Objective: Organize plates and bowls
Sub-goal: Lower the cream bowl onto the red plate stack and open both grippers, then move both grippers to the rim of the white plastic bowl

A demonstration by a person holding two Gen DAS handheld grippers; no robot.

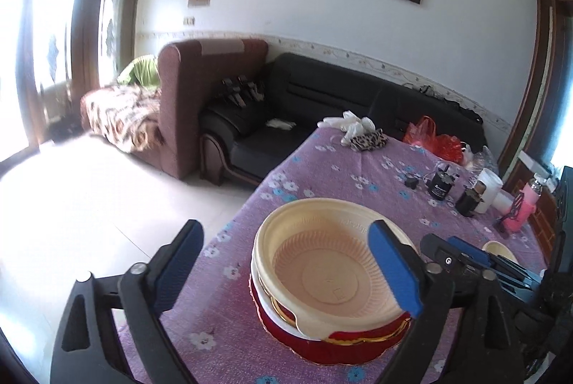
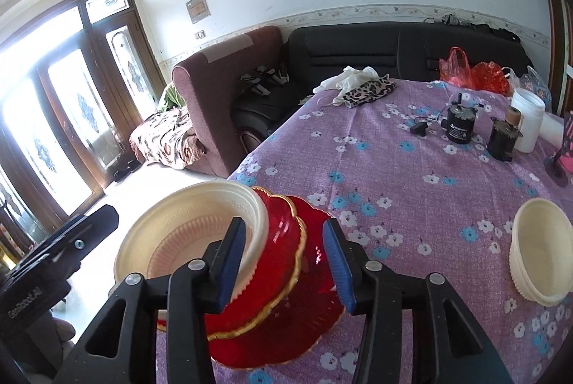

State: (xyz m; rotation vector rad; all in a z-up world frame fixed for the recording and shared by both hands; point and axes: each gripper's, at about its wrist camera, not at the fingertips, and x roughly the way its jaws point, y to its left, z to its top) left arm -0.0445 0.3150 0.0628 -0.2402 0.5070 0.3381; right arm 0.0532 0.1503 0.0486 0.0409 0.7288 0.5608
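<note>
Fingers of both grippers stand spread, gripping nothing. Left gripper [image 1: 290, 267] straddles the cream bowl [image 1: 333, 262] stacked on red plates [image 2: 283, 280]; right gripper [image 2: 286, 262] is nearer the loose bowl [image 2: 540, 251].

Red plates [image 1: 324, 346] mostly hidden under cream bowl [image 1: 333, 265].

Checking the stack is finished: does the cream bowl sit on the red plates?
Touching. The right wrist view shows the cream bowl resting directly on the red plates, with no gap.
</note>
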